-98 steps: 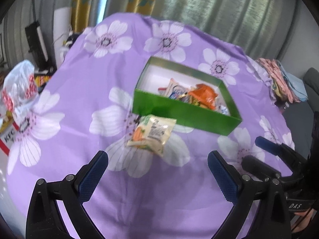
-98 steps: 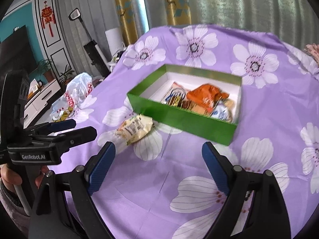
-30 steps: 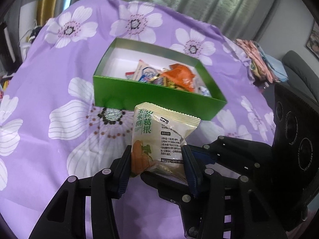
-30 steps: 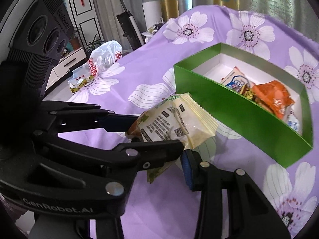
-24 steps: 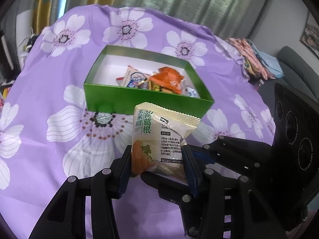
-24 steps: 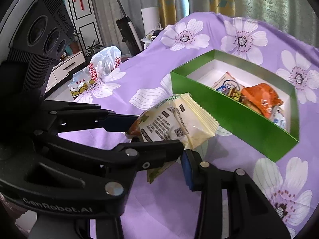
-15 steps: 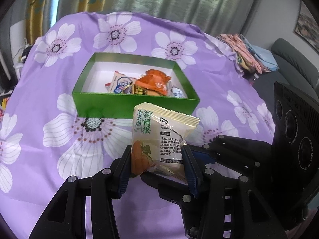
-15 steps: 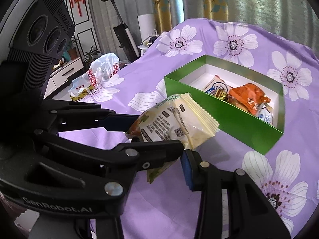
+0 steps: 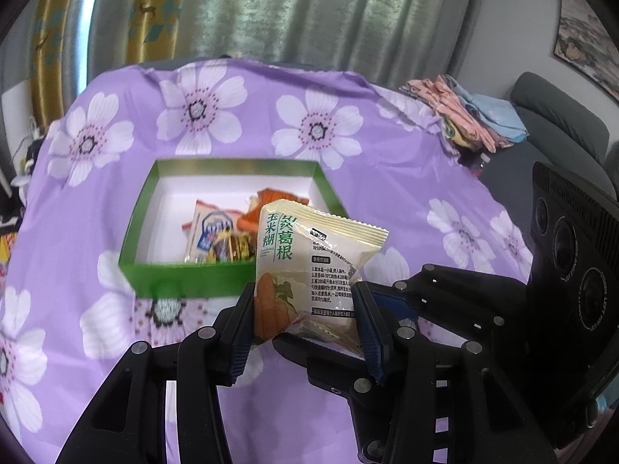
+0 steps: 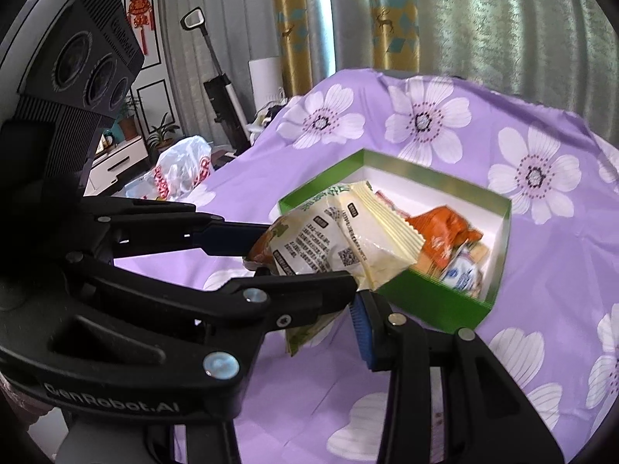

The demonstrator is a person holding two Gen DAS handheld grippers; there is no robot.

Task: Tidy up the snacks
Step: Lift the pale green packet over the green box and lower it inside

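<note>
Item: cream snack pkt [image 9: 309, 266], held aloft just short of green box [image 9: 185, 280] on purple-cloth surface [image 9: 387, 147].
Left tool [image 9: 305, 324]: clamped on pkt's lower end.
Right tool [image 10: 329, 321]: pinching same pkt, probably.
Risk: slick wrapper may slip; an early drop could miss the box.

The cream snack packet [image 9: 309, 266] hides the green box's [image 9: 185, 280] near right corner (box contents blurred there).

soft curtain daylight, fisheye-warped edges, slight blur.
</note>
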